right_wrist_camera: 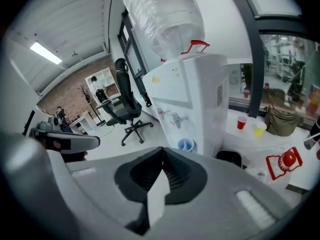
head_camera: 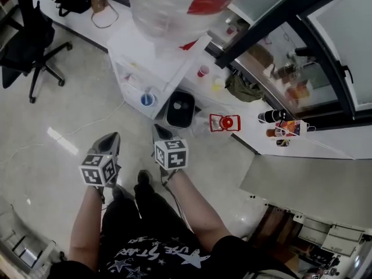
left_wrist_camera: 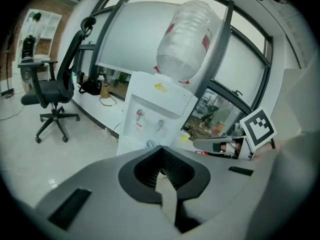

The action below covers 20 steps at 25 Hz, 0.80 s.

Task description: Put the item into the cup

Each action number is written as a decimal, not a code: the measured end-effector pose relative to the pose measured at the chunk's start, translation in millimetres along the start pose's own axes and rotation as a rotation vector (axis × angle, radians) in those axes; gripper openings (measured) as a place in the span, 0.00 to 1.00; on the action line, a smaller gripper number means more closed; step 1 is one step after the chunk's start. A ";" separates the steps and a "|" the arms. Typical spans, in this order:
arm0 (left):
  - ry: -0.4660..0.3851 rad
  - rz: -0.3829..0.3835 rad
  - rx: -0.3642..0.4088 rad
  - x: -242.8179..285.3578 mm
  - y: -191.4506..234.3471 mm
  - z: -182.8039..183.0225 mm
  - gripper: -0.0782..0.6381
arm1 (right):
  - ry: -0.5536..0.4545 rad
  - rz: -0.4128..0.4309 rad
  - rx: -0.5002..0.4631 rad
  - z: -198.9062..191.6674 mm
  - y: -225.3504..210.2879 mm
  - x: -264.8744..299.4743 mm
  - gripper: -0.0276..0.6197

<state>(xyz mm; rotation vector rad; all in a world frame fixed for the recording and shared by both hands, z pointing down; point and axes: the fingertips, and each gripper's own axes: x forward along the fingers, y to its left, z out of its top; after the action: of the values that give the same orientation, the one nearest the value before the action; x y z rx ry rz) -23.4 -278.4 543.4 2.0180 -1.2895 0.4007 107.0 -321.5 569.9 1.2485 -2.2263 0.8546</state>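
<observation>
A blue cup (head_camera: 147,99) sits in the tap bay of a white water dispenser (head_camera: 154,57); it also shows low in the left gripper view (left_wrist_camera: 151,144) and in the right gripper view (right_wrist_camera: 185,144). A red cup (head_camera: 203,71) and a yellow cup (head_camera: 217,83) stand on the white ledge by the window. A red-framed item (head_camera: 225,122) lies further right on that ledge. My left gripper (head_camera: 111,137) and right gripper (head_camera: 158,129) hang side by side near the person's body, over the floor, short of the dispenser. Both are shut with nothing between their jaws.
A black bin (head_camera: 180,109) stands beside the dispenser, under the ledge. A black office chair (head_camera: 29,39) is on the floor at the far left. Bottles and small clutter (head_camera: 282,127) sit on the ledge at the right. Pale floor lies between me and the dispenser.
</observation>
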 end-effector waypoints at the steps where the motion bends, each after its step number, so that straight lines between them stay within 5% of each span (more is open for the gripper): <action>1: 0.006 0.002 0.001 -1.9 -2.2 -2.5 0.12 | 0.006 0.000 0.014 -5.1 -1.8 -3.7 0.05; 10: -0.029 0.013 0.038 -28.3 -0.6 -9.5 0.12 | -0.010 -0.004 0.005 -19.1 4.5 -18.2 0.05; 20: -0.112 -0.021 0.043 -120.0 -9.9 -37.0 0.12 | -0.097 0.018 -0.089 -28.6 84.6 -78.7 0.05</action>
<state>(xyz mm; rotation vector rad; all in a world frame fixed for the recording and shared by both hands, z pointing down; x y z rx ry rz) -65.6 -170.0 495.1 2.1144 -1.3364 0.3113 74.6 -221.2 514.7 1.2543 -2.3276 0.7070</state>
